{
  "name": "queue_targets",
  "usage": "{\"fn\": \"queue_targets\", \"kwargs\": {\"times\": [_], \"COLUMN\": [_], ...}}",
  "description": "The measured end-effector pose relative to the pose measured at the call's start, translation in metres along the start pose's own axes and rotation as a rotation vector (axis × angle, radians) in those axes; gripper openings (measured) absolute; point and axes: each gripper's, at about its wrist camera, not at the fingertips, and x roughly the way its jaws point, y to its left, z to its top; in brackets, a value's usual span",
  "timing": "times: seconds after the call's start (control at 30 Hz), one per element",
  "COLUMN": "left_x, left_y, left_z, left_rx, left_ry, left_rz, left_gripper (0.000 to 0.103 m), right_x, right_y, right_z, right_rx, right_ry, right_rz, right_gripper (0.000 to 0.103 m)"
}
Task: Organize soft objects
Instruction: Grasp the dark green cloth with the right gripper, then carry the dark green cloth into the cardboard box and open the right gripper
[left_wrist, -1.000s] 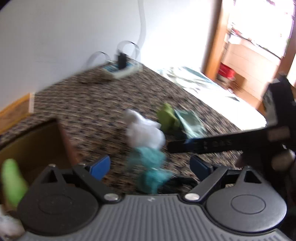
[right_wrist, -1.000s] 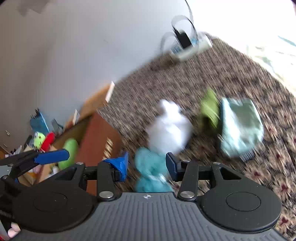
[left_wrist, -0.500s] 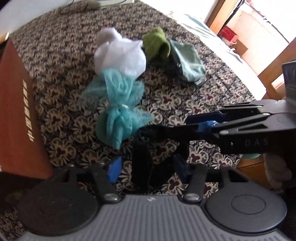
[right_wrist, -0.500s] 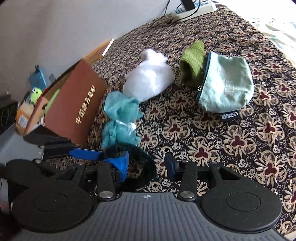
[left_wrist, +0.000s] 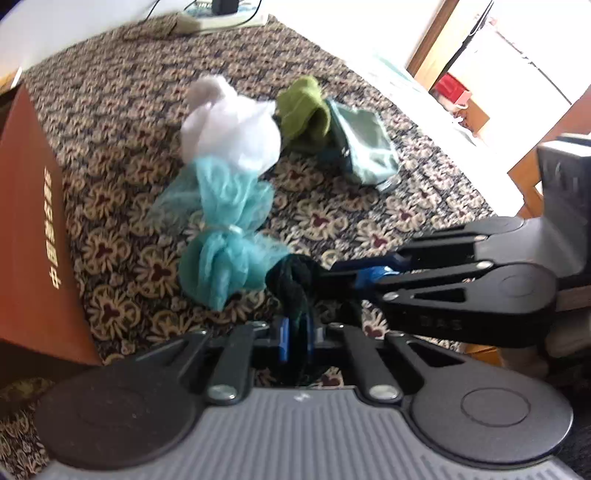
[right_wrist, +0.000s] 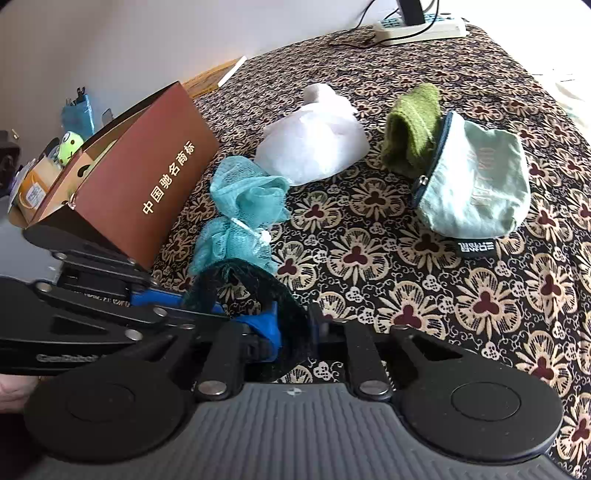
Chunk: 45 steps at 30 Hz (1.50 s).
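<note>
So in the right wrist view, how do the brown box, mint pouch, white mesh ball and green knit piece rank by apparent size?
1. brown box, clearly largest.
2. mint pouch and white mesh ball: they look about alike, so I won't rank them.
3. green knit piece, smallest, though the pouch hides part of it.

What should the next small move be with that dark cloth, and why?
Probably lift the dark cloth clear of the patterned cover and carry it toward the brown box: left gripper and right gripper both pinch it, and the box stands open nearby.
</note>
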Motion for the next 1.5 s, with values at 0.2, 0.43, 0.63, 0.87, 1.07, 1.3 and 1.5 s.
{"fn": "queue_targets", "kwargs": {"times": [0.2, 0.43, 0.63, 0.87, 1.07, 1.3, 1.5], "left_x": [-0.021, -0.071, -0.134, -0.196, -0.215, -0.211, -0.191], "left_y": [-0.007, -0.008, 0.024, 0.085, 0.147, 0.204, 0.244], "left_z": [0.007, 0.015, 0.012, -0.009, -0.036, -0.066, -0.081], "left_rx": [0.018, 0.056, 0.02, -0.044, -0.141, -0.229, -0.274], "left_ry": [-0.076, -0.222, -0.378, -0.494, -0.51, -0.45, -0.353], "left_rz": [-0.073, -0.111, -0.086, 0.035, 0.123, 0.178, 0.208], "left_gripper": [0.004, 0.002, 0.002, 0.003, 0.003, 0.003, 0.004], "right_x": [-0.024, -0.053, -0.052, -0.013, 0.039, 0.086, 0.107], "right_y": [-0.002, 0.022, 0.069, 0.146, 0.205, 0.246, 0.264], "right_z": [0.0, 0.019, 0.052, 0.093, 0.108, 0.103, 0.096], "right_rx": [0.081, 0.113, 0.078, -0.062, -0.136, -0.185, -0.175], "right_ry": [-0.103, -0.235, -0.324, -0.337, -0.291, -0.232, -0.199], "right_rz": [0.06, 0.168, 0.274, 0.359, 0.392, 0.367, 0.309], "right_gripper": [0.0, 0.0, 0.0, 0.0, 0.0, 0.0, 0.0]}}
